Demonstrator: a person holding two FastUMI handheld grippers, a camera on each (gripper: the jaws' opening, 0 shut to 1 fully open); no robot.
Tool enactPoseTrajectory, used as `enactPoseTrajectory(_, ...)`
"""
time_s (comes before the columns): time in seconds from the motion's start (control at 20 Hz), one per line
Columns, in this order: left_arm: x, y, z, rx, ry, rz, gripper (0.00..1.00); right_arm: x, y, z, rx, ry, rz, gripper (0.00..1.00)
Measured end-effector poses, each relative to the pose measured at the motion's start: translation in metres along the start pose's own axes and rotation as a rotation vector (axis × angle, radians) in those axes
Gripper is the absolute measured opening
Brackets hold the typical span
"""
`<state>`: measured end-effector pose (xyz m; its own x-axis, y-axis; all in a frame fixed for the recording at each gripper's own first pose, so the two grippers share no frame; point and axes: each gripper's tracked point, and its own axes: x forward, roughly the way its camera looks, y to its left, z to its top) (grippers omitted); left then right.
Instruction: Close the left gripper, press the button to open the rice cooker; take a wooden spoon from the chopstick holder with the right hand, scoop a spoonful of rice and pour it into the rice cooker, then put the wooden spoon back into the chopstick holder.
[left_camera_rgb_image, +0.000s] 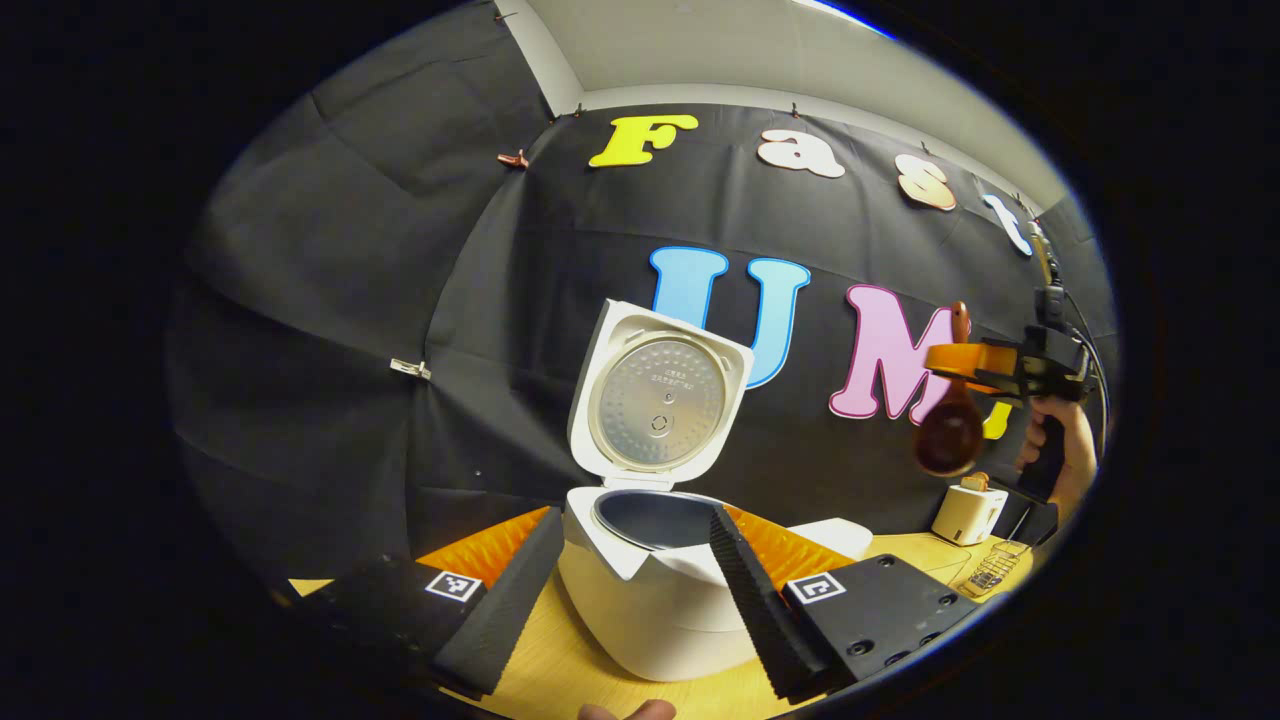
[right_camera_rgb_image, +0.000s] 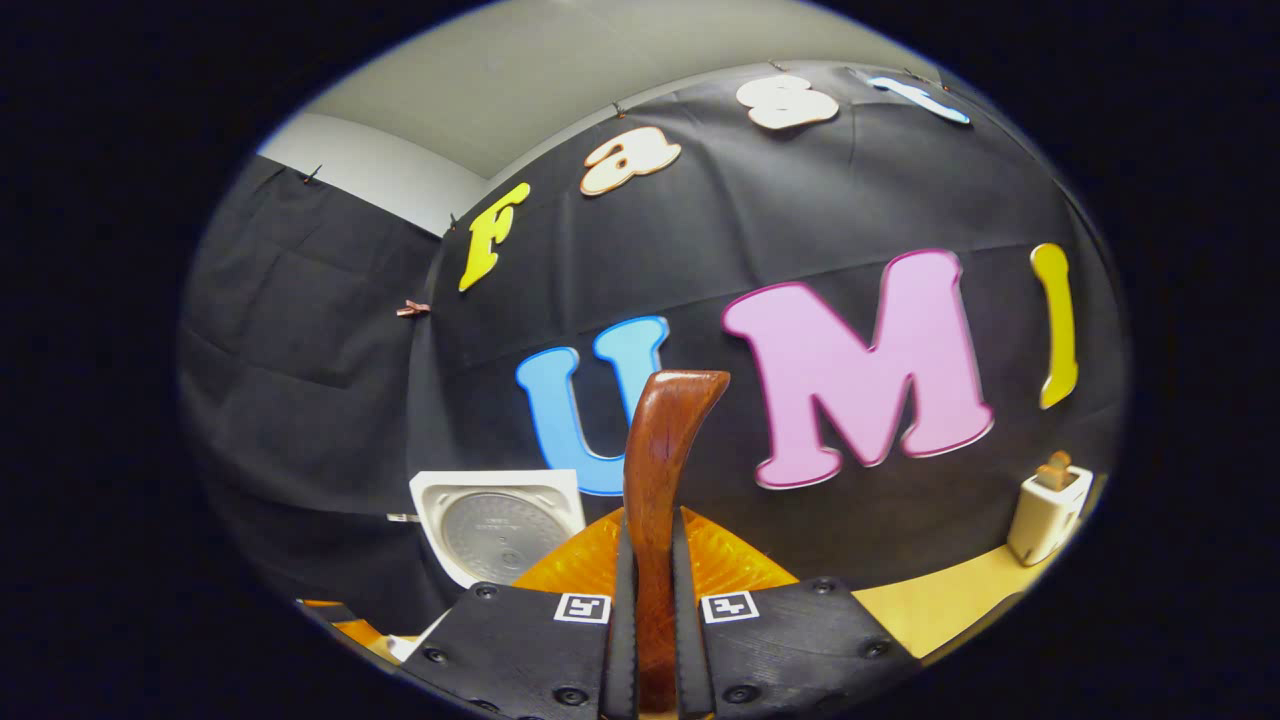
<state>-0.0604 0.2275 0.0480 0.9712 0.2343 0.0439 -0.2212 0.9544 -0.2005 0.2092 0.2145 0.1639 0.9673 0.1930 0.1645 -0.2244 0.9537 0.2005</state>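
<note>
Chopstick holder (right_camera_rgb_image: 1045, 518) far R of open rice cooker (left_camera_rgb_image: 650, 590) (spoon (right_camera_rgb_image: 655, 480) gripped).

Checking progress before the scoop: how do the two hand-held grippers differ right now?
The right hand-held gripper is shut on the wooden spoon; the left hand-held gripper is open and empty. The right is held up in the air, while the left sits low, facing the open rice cooker.
</note>
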Motion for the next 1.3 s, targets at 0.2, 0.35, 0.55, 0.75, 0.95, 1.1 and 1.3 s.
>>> enactPoseTrajectory(0.2, -0.003, -0.009, 0.003, 0.015, -0.006, -0.008, 0.95, -0.055, -0.082, 0.008, -0.028, 0.022, -0.100, 0.18)
enactPoseTrajectory(0.35, -0.005, -0.015, 0.006, 0.014, -0.016, -0.012, 0.95, -0.095, -0.144, 0.004, -0.038, 0.041, -0.194, 0.18)
enactPoseTrajectory(0.55, -0.001, -0.024, -0.001, 0.006, 0.002, -0.019, 0.95, -0.139, -0.222, -0.019, -0.045, 0.068, -0.315, 0.18)
enactPoseTrajectory(0.75, -0.002, -0.039, -0.002, 0.030, 0.002, -0.039, 0.95, -0.165, -0.275, -0.052, -0.016, 0.105, -0.398, 0.18)
enactPoseTrajectory(0.95, -0.002, -0.047, -0.001, 0.049, -0.007, -0.044, 0.95, -0.169, -0.302, -0.082, 0.015, 0.132, -0.430, 0.18)
enactPoseTrajectory(1.1, -0.001, -0.053, -0.004, 0.035, -0.007, -0.058, 0.95, -0.168, -0.306, -0.099, 0.038, 0.147, -0.430, 0.18)
enactPoseTrajectory(1.3, 0.003, -0.051, -0.009, 0.047, 0.004, -0.049, 0.95, -0.171, -0.310, -0.125, 0.065, 0.198, -0.441, 0.18)
